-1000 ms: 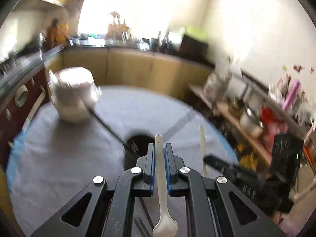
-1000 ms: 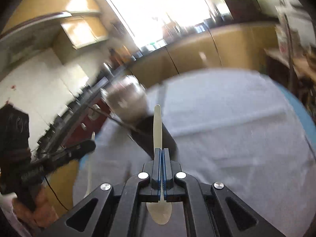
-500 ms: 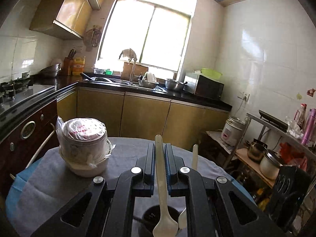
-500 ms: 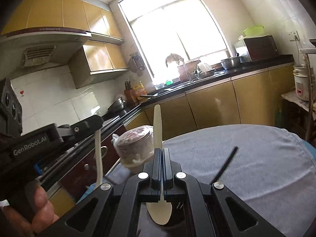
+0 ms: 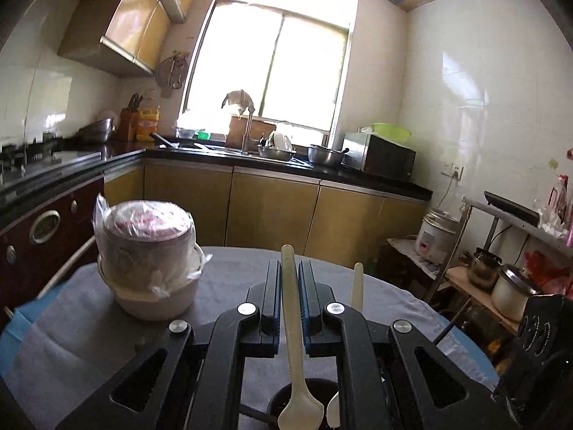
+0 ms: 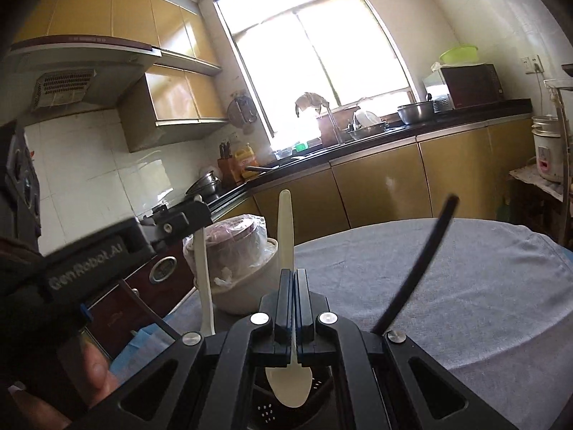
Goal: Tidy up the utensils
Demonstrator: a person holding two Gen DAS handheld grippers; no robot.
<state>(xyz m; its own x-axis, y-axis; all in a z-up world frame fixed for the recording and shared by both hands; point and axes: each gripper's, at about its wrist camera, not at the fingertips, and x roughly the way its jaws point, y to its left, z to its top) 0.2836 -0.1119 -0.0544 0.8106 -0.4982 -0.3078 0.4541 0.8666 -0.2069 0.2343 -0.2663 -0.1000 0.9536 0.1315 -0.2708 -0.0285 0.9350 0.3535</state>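
My left gripper (image 5: 289, 272) is shut on a cream plastic spoon (image 5: 294, 340), bowl end down over a dark round utensil holder (image 5: 304, 394). My right gripper (image 6: 293, 279) is shut on a second cream spoon (image 6: 286, 229), its bowl hanging over the perforated black holder (image 6: 286, 405). That second spoon also shows in the left wrist view (image 5: 357, 286). The left gripper with its spoon (image 6: 203, 279) shows at left in the right wrist view. A black utensil handle (image 6: 415, 268) sticks up out of the holder.
A round table with a grey cloth (image 6: 447, 286) carries a plastic-wrapped pot stacked on a white bowl (image 5: 147, 261). Yellow kitchen cabinets and a counter (image 5: 272, 193) stand behind. A cluttered rack with cookers (image 5: 501, 279) is to the right.
Both grippers have tilted up from looking down at the table to level, each still holding its spoon, with the bowl ends now low over the holder.
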